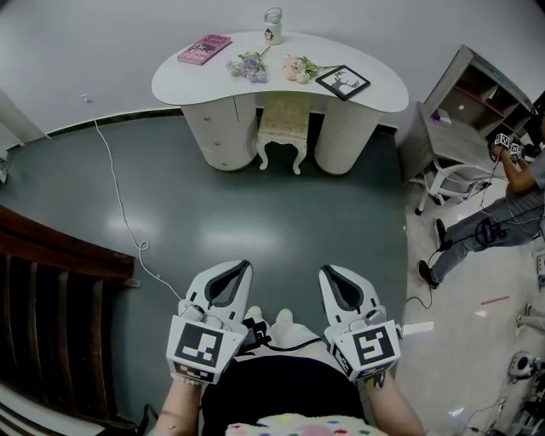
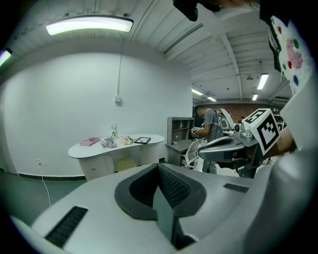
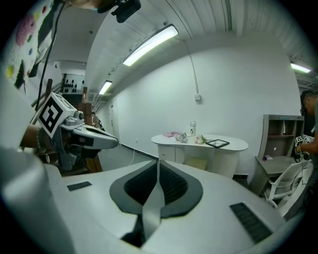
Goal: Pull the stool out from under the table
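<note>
A cream stool [image 1: 283,129] with curved legs stands tucked under the white kidney-shaped table [image 1: 375,94] at the far side of the room; it also shows small in the left gripper view [image 2: 126,164] and the right gripper view [image 3: 198,163]. My left gripper [image 1: 237,271] and right gripper [image 1: 330,274] are held side by side close to my body, far from the stool, both pointing toward it. Each has its jaws shut with nothing between them.
On the table lie a pink book [image 1: 204,48], flowers [image 1: 249,66], a white bottle [image 1: 272,25] and a framed picture [image 1: 343,83]. A white cable [image 1: 119,213] trails over the grey floor. A dark wooden rail [image 1: 51,315] is at my left; a person [image 1: 502,213], chair and shelf stand right.
</note>
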Tool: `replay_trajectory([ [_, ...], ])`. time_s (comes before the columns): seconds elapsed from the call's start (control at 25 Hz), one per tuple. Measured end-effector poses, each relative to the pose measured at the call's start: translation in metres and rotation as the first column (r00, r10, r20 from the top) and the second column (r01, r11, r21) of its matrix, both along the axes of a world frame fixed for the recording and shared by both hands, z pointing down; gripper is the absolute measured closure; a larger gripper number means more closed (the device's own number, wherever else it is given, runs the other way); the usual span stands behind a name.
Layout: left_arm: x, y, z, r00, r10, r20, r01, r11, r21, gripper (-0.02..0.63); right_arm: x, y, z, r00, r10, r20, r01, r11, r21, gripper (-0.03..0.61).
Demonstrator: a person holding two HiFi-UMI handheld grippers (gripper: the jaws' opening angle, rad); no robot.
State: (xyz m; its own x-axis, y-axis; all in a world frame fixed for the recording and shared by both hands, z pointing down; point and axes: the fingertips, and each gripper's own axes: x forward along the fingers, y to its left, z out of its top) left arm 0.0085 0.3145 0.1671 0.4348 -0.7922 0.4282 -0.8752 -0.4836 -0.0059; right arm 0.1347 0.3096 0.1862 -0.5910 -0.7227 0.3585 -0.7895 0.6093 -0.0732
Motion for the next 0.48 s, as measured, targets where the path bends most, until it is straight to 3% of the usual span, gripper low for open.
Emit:
replay_trajectory([
  [0.48,0.017,0.004,-0.013,0.999,-0.048,0.005,0.047,0.995,0.084,0.597,0.019,-0.003,-0.008,1.000,-0.006,0.011,0.005,0.998,0.067,0.537],
])
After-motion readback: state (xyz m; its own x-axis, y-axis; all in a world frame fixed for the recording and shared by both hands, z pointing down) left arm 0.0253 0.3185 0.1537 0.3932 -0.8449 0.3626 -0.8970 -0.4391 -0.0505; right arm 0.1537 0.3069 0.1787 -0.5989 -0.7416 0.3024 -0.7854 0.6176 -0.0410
